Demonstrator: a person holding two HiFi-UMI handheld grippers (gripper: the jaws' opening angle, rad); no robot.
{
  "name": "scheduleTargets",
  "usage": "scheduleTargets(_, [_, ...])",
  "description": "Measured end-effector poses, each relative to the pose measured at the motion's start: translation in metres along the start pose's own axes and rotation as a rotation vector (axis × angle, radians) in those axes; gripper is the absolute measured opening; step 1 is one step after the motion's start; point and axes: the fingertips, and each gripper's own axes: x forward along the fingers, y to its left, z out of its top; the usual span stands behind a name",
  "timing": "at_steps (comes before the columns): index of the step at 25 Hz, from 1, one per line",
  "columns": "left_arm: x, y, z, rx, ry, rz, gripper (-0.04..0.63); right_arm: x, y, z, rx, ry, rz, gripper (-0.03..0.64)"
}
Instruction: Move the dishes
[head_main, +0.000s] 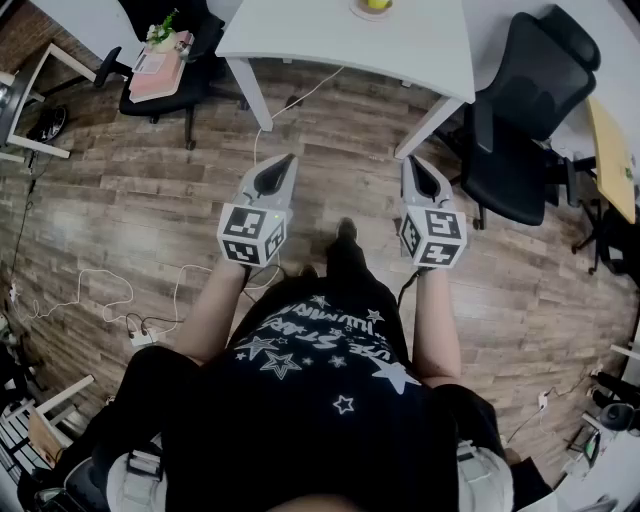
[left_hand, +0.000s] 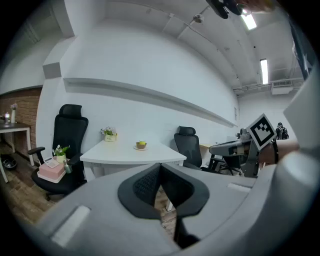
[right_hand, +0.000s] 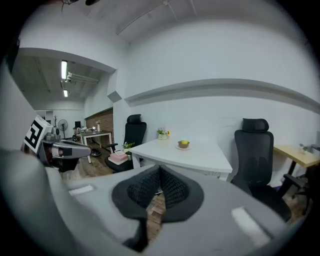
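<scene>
A small brown bowl (head_main: 377, 5) with something yellow-green in it sits on a saucer at the far side of the white table (head_main: 340, 35); it also shows as the bowl (left_hand: 141, 145) and the bowl (right_hand: 183, 144) in the two gripper views. My left gripper (head_main: 287, 159) and right gripper (head_main: 410, 161) are held side by side over the wooden floor, well short of the table. Both are shut with nothing between the jaws. Each points toward the table, the left gripper (left_hand: 160, 167) and the right gripper (right_hand: 159, 172).
A black office chair (head_main: 525, 110) stands to the right of the table. Another chair (head_main: 165, 70) at the left carries pink boxes and a small plant. A flower pot (left_hand: 110, 134) stands on the table's far corner. Cables (head_main: 120, 310) lie on the floor at the left.
</scene>
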Motion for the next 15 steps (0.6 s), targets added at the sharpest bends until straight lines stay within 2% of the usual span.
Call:
scheduleTargets(4, [-0.012, -0.003, 0.002, 0.017, -0.012, 0.007, 0.009, -0.01, 0.007, -0.006, 0.006, 0.005, -0.002, 0.003])
scheduleTargets(10, [-0.03, -0.001, -0.015, 0.029, 0.02, 0.023, 0.009, -0.019, 0.018, -0.016, -0.02, 0.028, 0.015, 0.003])
scheduleTargets(12, [-0.036, 0.002, -0.019, 0.016, 0.025, 0.034, 0.009, -0.024, 0.02, -0.021, -0.004, 0.031, 0.011, 0.003])
scheduleTargets(15, [-0.043, 0.007, -0.017, 0.042, 0.017, 0.046, 0.009, -0.028, 0.023, -0.026, 0.029, 0.035, 0.002, 0.003])
